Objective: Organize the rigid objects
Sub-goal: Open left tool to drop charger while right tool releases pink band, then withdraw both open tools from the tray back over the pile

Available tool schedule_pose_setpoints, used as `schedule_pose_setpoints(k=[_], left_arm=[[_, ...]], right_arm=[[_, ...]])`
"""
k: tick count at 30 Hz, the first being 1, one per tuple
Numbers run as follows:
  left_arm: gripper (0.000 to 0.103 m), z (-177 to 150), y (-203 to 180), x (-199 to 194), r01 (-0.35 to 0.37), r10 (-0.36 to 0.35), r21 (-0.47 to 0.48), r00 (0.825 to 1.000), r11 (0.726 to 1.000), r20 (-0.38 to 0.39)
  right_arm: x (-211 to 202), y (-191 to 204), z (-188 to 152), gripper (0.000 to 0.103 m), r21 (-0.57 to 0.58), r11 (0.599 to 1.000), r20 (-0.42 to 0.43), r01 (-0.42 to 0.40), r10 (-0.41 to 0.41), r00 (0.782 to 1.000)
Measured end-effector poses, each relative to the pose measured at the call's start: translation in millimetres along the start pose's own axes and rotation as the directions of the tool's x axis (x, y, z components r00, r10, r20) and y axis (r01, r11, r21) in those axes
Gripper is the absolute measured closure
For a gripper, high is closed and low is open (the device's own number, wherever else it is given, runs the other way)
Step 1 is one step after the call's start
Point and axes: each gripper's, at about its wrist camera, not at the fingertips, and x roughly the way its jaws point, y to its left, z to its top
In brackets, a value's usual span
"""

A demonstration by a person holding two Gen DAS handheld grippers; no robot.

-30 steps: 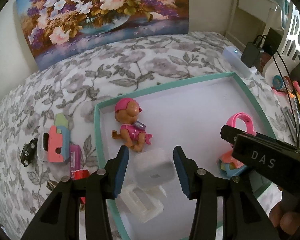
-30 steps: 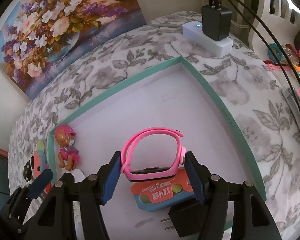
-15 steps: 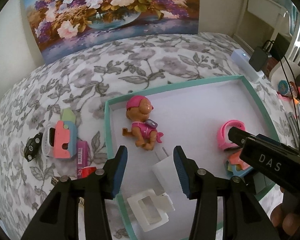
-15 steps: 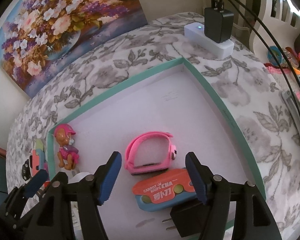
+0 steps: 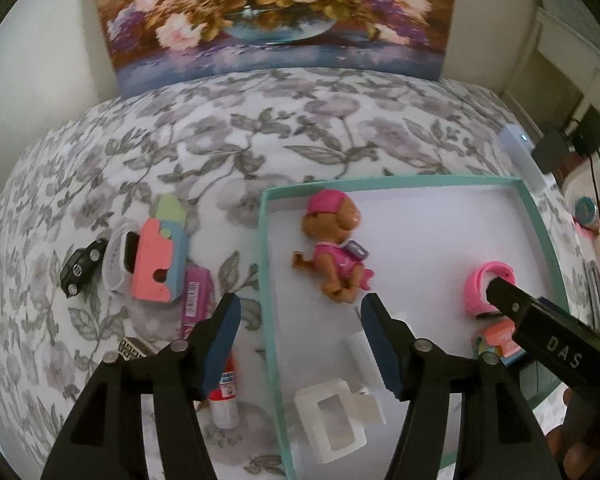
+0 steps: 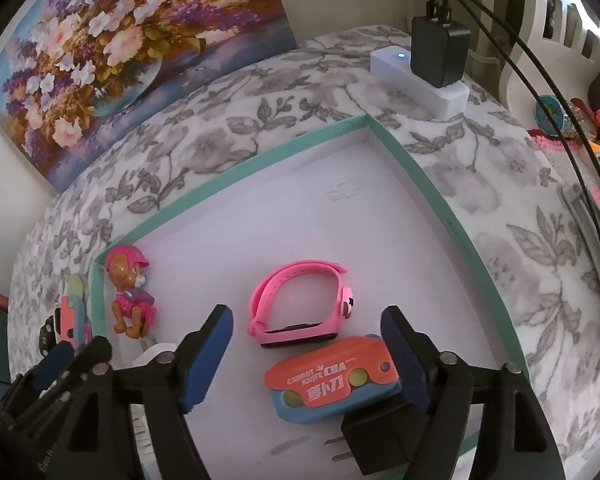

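Note:
A teal-rimmed white tray holds a pink puppy figure, a pink watch, an orange carrot knife, a black plug, a white charger and a white frame piece. My left gripper is open and empty over the tray's left rim. My right gripper is open and empty, just behind the watch and over the knife. Left of the tray lie a pink-blue block, a white watch, a black toy car, a pink case and a small red-white bottle.
The tray sits on a floral cloth. A flower painting leans at the back wall. A white power strip with a black adapter and cables stands at the back right. Small clutter lies at the far right.
The left gripper let go of the white charger in the tray, drew back and swung left. The right gripper let go of the pink watch, which now rests in the tray, and backed off.

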Motion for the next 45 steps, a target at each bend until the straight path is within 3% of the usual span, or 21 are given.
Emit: schedule_pose_setpoints(k=[4, 8, 10, 11, 22, 33, 45], left_arm=[[0.018, 0.3, 9.9, 2.2, -0.022, 0.021, -0.048, 1.0, 0.999, -0.008], [0.017, -1.3, 17.9, 5.8, -0.045, 0.043, -0.078, 0.999, 0.996, -0.027], [0.016, -2.8, 21.6, 9.0, -0.057, 0.053, -0.091, 0.998, 0.994, -0.044], [0.016, -3.5, 23.4, 10.2, -0.059, 0.054, -0.096, 0.997, 0.994, -0.05], [0.015, -8.0, 41.3, 16.1, -0.107, 0.097, -0.156, 0.993, 0.982, -0.067], [0.015, -1.0, 63.4, 5.9, -0.072, 0.06, -0.225, 0.996, 0.972, -0.059], [0.015, 6.4, 107.4, -19.1, -0.096, 0.09, -0.298, 0.995, 0.95, -0.035]], right_arm=[[-0.2, 0.5, 0.2, 0.02, -0.017, 1.0, 0.012, 0.015, -0.015, 1.0], [-0.1, 2.0, -0.5, 0.016, -0.031, 0.999, 0.021, 0.024, -0.023, 1.0], [0.1, 3.0, -0.7, 0.002, -0.036, 0.999, 0.024, 0.026, -0.025, 0.999], [-0.2, 4.0, -0.8, 0.0, -0.04, 0.999, 0.029, 0.032, -0.031, 0.999], [1.0, 5.4, -1.6, 0.0, -0.055, 0.998, 0.029, 0.042, -0.04, 0.999], [-7.0, 11.0, 1.0, 0.0, -0.064, 0.997, 0.042, 0.031, -0.028, 0.999], [-27.3, 57.8, -10.3, 0.0, -0.18, 0.984, 0.067, -0.003, 0.015, 0.998]])
